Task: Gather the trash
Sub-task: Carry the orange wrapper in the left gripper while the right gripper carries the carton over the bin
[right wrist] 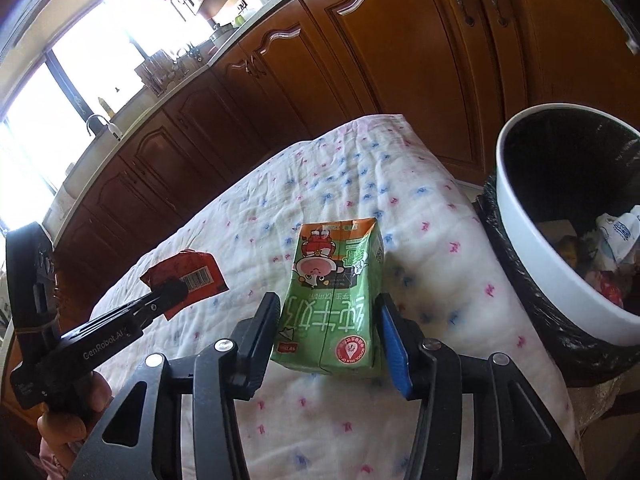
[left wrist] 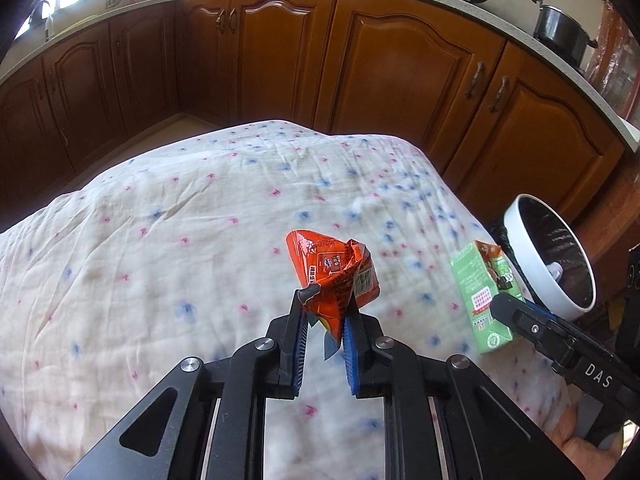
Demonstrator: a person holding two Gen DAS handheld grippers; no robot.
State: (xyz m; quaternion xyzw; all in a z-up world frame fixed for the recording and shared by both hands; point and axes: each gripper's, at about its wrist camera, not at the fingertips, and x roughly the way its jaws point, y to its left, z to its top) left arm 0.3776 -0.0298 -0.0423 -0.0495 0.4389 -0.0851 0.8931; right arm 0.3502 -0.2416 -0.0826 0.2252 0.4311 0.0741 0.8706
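Observation:
My left gripper is shut on a crumpled orange snack wrapper, which sticks up from between its pads above the flowered cloth. In the right wrist view the same wrapper shows at the left, behind a left gripper finger. A green milk carton stands between the pads of my right gripper, and both pads press its sides. From the left wrist view the carton is near the cloth's right edge, with a right gripper finger across it.
A white bin with a black liner stands just right of the cloth-covered table and holds some rubbish; it also appears as the bin at right. Brown cabinets and a worktop with a black pot run behind.

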